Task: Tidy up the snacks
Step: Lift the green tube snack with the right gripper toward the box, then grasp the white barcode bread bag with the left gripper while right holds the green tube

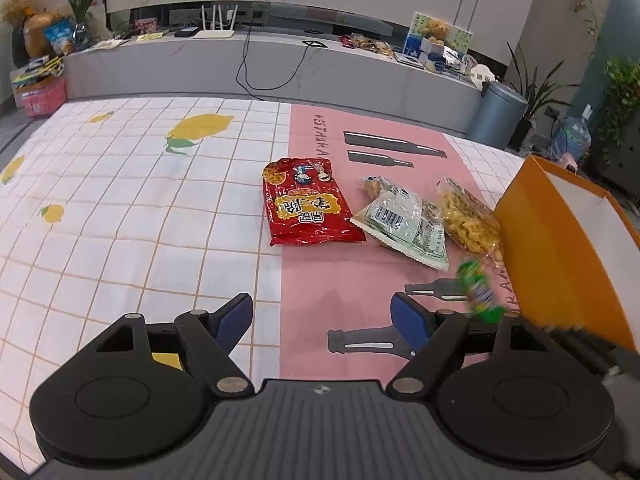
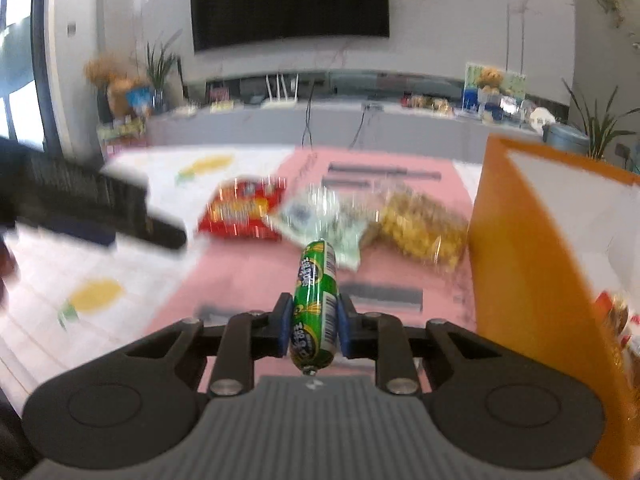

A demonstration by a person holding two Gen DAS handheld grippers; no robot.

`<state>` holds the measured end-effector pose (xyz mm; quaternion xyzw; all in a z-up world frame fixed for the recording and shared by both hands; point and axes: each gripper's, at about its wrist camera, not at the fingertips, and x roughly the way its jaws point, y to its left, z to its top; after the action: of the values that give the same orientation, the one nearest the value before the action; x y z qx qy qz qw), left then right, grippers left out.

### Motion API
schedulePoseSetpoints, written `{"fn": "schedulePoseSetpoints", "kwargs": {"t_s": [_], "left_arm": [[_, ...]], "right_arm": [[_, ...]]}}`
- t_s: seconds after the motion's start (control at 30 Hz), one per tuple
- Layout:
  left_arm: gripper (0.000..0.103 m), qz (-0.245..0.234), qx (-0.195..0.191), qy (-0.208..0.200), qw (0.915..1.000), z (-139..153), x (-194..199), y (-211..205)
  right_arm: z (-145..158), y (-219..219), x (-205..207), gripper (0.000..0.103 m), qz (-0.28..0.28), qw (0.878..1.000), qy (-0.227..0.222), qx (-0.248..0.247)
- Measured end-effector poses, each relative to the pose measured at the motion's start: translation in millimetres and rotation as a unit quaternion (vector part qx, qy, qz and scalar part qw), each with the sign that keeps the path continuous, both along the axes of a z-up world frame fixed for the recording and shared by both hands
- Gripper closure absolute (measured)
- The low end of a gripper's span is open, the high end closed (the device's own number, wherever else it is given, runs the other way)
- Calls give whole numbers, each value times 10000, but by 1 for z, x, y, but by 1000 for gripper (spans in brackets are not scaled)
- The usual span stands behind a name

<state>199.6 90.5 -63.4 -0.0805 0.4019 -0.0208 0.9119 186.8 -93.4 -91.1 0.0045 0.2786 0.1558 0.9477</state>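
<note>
Right hand-held gripper (image 2: 313, 330) clenched on green sausage (image 2: 315, 304) mid-length; light, slippery, squashy. Left hand-held gripper (image 1: 322, 320) released, empty.

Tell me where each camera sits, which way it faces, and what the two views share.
Left wrist: on the left gripper, jaws open and empty, angled down over the tablecloth towards the TV wall.
Right wrist: on the right gripper, shut on a green sausage stick, beside the orange box; the other gripper shows blurred at the left.
Shared: red snack bag, green-white packet, yellow noodle pack, box, sausage.
</note>
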Motion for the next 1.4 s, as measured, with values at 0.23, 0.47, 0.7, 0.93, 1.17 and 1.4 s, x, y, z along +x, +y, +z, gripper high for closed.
{"fn": "schedulePoseSetpoints", "kwargs": {"t_s": [0.23,0.47,0.7,0.93,1.17,1.4], "left_arm": [[11,19,-176,-24,9998,13,-6,6],[11,118,-1030,455,9936,5,26,3],[10,-510,77,-267,9983,23,55,-46],[10,-1212,1260,6,9846,-2,97,-103],[10,-1348,1755,34,9752,-29,116,-126],[9,-1307,2204,140,9665,-51,128,-136]], "right_arm": [[55,-47,-1,82,-24,9965,-198,811],[83,-91,-6,82,-220,9929,-310,1124],[85,-111,-7,82,-419,9893,-234,1375],[91,-129,-13,82,-668,9882,-368,1326],[90,-142,-10,82,-955,9860,-328,1325],[86,-140,-9,82,-1004,9870,-321,1213]]}}
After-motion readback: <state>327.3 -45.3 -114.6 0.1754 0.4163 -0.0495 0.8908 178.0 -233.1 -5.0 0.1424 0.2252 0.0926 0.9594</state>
